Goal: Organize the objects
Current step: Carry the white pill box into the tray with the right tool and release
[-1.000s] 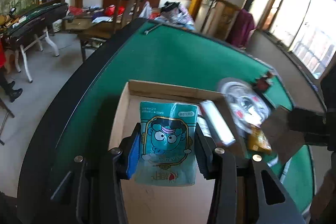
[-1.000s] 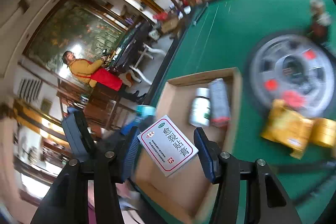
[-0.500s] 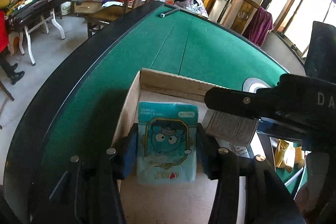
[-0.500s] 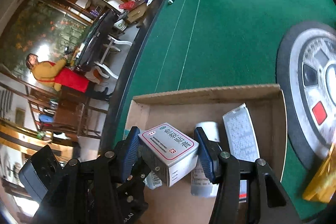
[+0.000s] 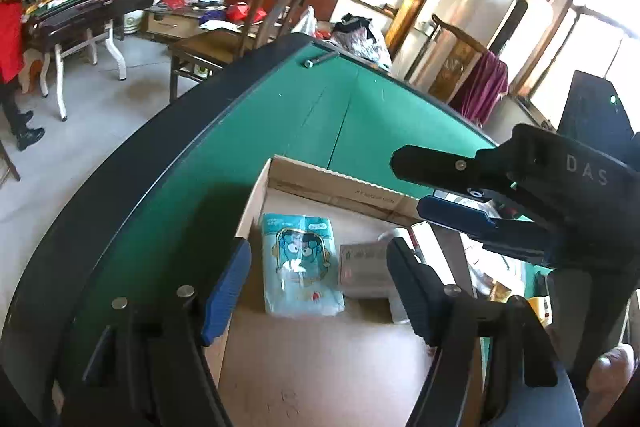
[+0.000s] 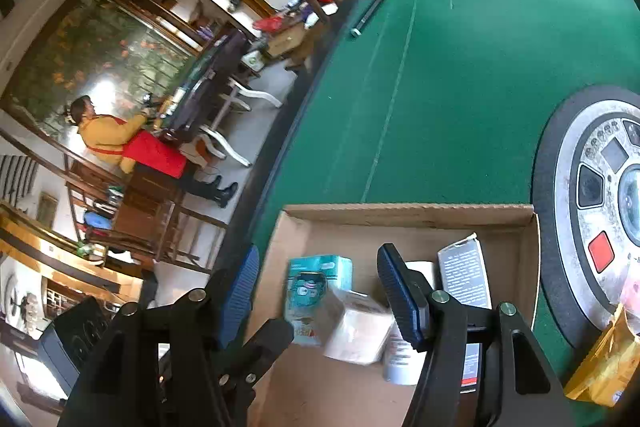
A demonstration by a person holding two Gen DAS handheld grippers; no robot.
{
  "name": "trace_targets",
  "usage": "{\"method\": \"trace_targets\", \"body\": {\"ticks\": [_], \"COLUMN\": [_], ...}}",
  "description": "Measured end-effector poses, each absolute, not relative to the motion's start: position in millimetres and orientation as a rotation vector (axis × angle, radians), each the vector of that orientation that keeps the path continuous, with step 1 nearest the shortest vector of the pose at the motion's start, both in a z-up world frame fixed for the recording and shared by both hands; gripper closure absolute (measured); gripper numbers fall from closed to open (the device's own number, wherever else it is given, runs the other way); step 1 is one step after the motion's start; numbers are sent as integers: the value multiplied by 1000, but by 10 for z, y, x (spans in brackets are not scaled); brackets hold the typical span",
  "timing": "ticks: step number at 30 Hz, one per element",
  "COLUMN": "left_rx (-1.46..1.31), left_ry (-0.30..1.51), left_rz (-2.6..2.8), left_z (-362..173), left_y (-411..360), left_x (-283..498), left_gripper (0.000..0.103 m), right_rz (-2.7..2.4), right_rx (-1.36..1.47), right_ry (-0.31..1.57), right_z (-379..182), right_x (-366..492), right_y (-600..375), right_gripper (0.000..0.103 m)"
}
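Both grippers hang over the cardboard box on the green table. The left gripper has just been opening; its blue pads stand clear of the teal cartoon packet, which lies flat on the box floor near the left wall. Just to its right lies the small white box, its print too blurred to read. The right gripper has also just been opening and grips nothing; in its view the white box is smeared by motion below the jaws. A white bottle and a long flat carton sit further right, partly hidden behind the right finger. A yellow pouch is cut off at the frame edge
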State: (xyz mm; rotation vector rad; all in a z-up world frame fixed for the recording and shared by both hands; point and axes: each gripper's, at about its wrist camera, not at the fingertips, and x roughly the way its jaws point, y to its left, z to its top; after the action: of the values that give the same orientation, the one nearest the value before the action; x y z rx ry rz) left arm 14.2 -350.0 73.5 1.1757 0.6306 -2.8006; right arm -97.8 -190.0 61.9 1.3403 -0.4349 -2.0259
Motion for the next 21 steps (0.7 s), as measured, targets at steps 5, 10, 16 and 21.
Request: {"method": "trace_targets", "body": {"ticks": [5,10,16,21], "left_rx": [1117,1117,1171,1259], "left_ry": [692,707,695,661], "left_rz": [-2795,-2802,-2840,-2871], "left_z": [905,1032,1027,953], "left_y": [-3500,-3367,-3051,-2694], "left_x": [411,548,603,588], "left_gripper": [24,13,13,13], "right_rz": [-1995,-2073,-2382,-2571], "right_rx": [1319,1230,1081,1009], "right_ry": [-442,-385,-219,-265], "right_z": [738,965,1127,1081], "right_x": [-810,-446,110,316], "right_y": [-1764,-1285,-357,354], "right_gripper": [35,32,25,20]}}
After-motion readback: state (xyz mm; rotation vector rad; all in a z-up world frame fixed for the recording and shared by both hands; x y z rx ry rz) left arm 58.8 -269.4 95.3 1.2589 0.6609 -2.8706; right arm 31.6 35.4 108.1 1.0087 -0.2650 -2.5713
